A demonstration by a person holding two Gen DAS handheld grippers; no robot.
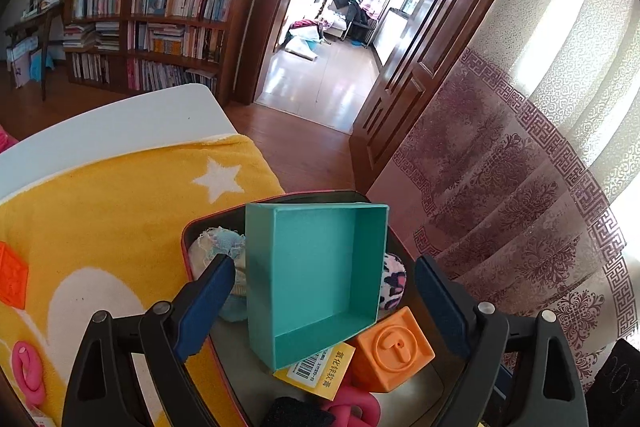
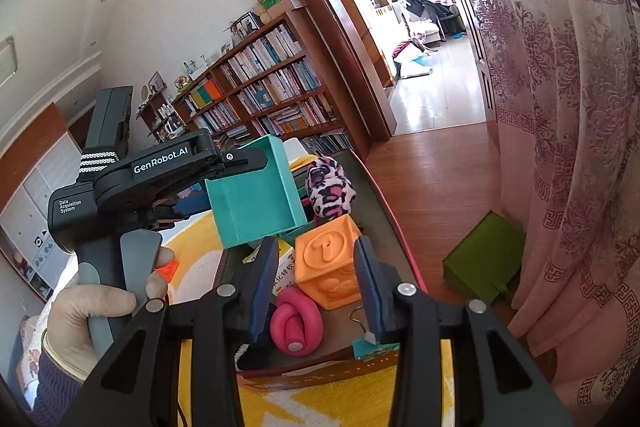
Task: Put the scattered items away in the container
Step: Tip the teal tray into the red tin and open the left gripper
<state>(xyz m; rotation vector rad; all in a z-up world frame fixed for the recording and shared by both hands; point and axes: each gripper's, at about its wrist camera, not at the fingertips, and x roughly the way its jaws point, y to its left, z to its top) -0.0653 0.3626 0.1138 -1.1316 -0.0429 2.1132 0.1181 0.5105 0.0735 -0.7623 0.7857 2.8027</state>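
A dark tray with a red rim (image 1: 188, 259) (image 2: 394, 223) sits on a yellow star towel. In it lie a teal open box (image 1: 316, 275) (image 2: 256, 203), an orange cube (image 1: 394, 349) (image 2: 328, 259), a pink knotted toy (image 2: 296, 323), a leopard-print plush (image 2: 330, 187), a yellow carton (image 1: 316, 371) and a pale cloth toy (image 1: 218, 247). My left gripper (image 1: 324, 307) is open, its fingers either side of the teal box, not touching it. My right gripper (image 2: 316, 287) is open over the tray's near end, by the orange cube and pink toy.
On the towel (image 1: 120, 219) outside the tray lie an orange cube (image 1: 12, 279) and a pink knot toy (image 1: 28, 371). A green box (image 2: 484, 259) lies on the wooden floor by a patterned curtain (image 1: 520, 187). A bookshelf (image 1: 160, 15) stands behind the white table (image 1: 120, 123).
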